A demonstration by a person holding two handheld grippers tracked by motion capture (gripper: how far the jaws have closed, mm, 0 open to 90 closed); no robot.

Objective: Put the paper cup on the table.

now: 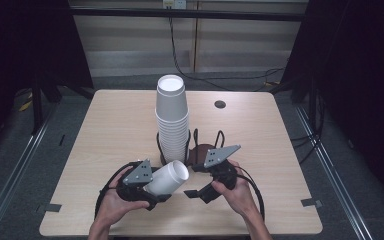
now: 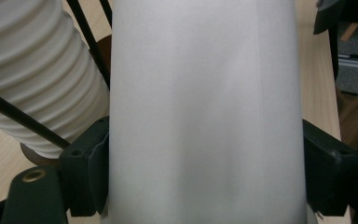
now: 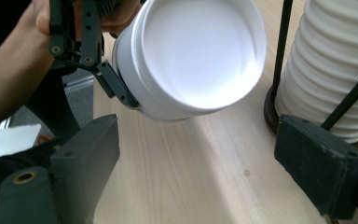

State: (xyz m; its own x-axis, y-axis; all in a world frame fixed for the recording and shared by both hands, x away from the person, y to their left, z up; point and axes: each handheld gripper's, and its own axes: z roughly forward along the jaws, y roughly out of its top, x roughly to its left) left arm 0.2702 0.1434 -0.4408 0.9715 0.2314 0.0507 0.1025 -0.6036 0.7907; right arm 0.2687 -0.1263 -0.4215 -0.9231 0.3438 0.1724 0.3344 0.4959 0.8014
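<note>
A tall stack of white foam cups [image 1: 171, 117] stands in a black wire holder [image 1: 195, 142] at the table's middle. My left gripper [image 1: 156, 190] is shut on a single white cup [image 1: 169, 177], which lies tilted with its mouth toward the stack. In the left gripper view that cup [image 2: 205, 107] fills the gap between both jaws, and the stack [image 2: 32, 74] is at the left. My right gripper [image 1: 196, 182] is open beside the held cup. In the right gripper view, my right gripper [image 3: 191, 172] has wide jaws with nothing between them, facing the cup's mouth [image 3: 200, 51] and the stack [image 3: 335, 60].
The wooden table [image 1: 105, 125] has a small dark cable hole [image 1: 220, 104] at the back right. Black cables loop from both grippers near the front edge. The holder's dark round base [image 3: 272, 112] sits just right of the held cup.
</note>
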